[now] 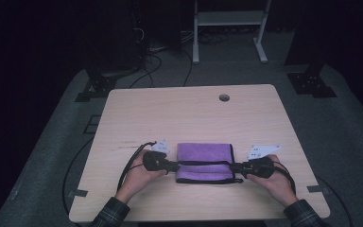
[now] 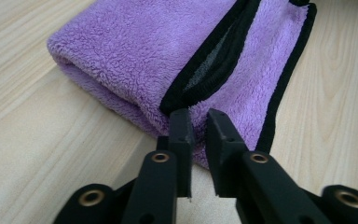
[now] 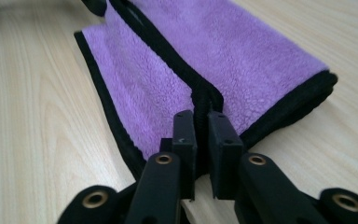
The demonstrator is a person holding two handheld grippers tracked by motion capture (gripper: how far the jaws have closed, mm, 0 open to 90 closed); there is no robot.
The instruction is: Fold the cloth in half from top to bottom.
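Towel (image 1: 204,162) lies lengthwise between both tongs: left tongs (image 2: 198,122) slightly parted at its black edge, right tongs (image 3: 202,122) pinching its hem.

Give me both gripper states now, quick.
Left gripper: open a little, nothing pinched, tips at the purple towel.
Right gripper: shut on the towel's black hem.

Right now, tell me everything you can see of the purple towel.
The purple towel is fluffy, fleece-like cloth with a black bound hem. It lies folded flat on the wooden table, near the person's edge, with a black hem line running across it from side to side. The left gripper sits at its left end, jaws slightly apart at the hem. The right gripper pinches the black hem at the right end.
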